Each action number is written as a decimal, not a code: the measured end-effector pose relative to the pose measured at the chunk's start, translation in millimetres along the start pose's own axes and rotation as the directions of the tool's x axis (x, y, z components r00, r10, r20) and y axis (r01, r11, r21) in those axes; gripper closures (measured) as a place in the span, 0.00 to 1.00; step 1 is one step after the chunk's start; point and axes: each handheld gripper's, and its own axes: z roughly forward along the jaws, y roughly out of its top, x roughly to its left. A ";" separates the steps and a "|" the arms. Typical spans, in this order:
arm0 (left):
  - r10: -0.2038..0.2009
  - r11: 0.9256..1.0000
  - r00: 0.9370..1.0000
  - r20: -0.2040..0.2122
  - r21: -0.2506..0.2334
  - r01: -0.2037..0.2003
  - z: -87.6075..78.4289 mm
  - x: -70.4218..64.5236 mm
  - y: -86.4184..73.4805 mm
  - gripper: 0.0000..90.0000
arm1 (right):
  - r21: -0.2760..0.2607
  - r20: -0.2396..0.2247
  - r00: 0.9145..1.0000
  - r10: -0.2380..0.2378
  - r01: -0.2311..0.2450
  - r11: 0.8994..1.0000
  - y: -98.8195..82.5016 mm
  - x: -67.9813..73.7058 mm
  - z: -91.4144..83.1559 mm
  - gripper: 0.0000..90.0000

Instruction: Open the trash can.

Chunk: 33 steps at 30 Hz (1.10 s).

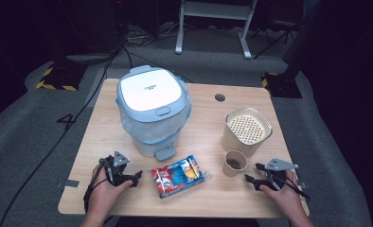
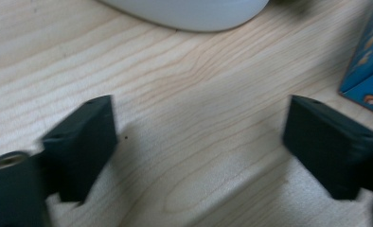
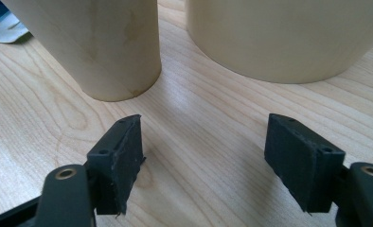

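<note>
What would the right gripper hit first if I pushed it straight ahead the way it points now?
Probably the small paper cup: the open right gripper aims at the gap between it and the larger beige container, with the cup nearer. Depth is hard to judge.

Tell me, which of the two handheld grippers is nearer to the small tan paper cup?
The right gripper. It lies just right of and slightly in front of the small tan paper cup, jaws open toward it. The left gripper rests far left, beyond the colourful snack box.
</note>
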 end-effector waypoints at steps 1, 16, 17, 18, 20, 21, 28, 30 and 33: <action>0.004 1.000 1.000 0.001 0.001 -0.004 -0.4 0.8 0.5 0.19 | 0.000 0.000 1.000 0.000 0.000 1.000 0.0 0.0 0.0 0.32; 0.092 0.993 0.994 0.065 0.065 -0.096 -22.7 6.2 11.9 0.68 | 0.000 0.000 1.000 0.001 -0.001 1.000 0.0 0.0 0.0 0.32; 0.090 0.993 0.993 0.070 0.071 -0.095 -25.3 6.5 13.1 0.68 | 0.000 0.000 1.000 0.001 -0.001 1.000 0.0 0.0 0.0 0.32; 0.097 0.992 0.993 0.074 0.069 -0.102 -27.6 7.0 14.3 0.72 | 0.000 0.000 1.000 0.000 0.000 1.000 0.0 0.0 0.0 0.32; 0.108 0.992 0.989 0.101 0.060 -0.114 -32.4 8.8 17.0 0.75 | 0.000 0.000 1.000 0.001 -0.001 1.000 0.0 0.0 0.0 0.32; 0.104 0.992 0.988 0.117 0.053 -0.110 -35.0 9.4 18.2 0.78 | 0.000 0.000 1.000 0.001 -0.001 1.000 0.0 0.0 0.0 0.32; 0.118 0.993 0.983 0.143 0.005 -0.120 -58.5 15.7 32.9 1.00 | 0.000 0.000 1.000 0.000 0.000 1.000 0.0 -0.1 0.0 0.32; 0.119 0.993 0.980 0.159 -0.002 -0.120 -63.0 16.1 37.1 1.00 | 0.000 0.000 1.000 0.000 0.000 1.000 0.0 -0.1 0.0 0.32; 0.119 0.993 0.974 0.195 -0.030 -0.115 -68.3 16.0 43.7 1.00 | -0.001 0.000 1.000 0.000 0.000 1.000 0.0 -0.1 0.0 0.32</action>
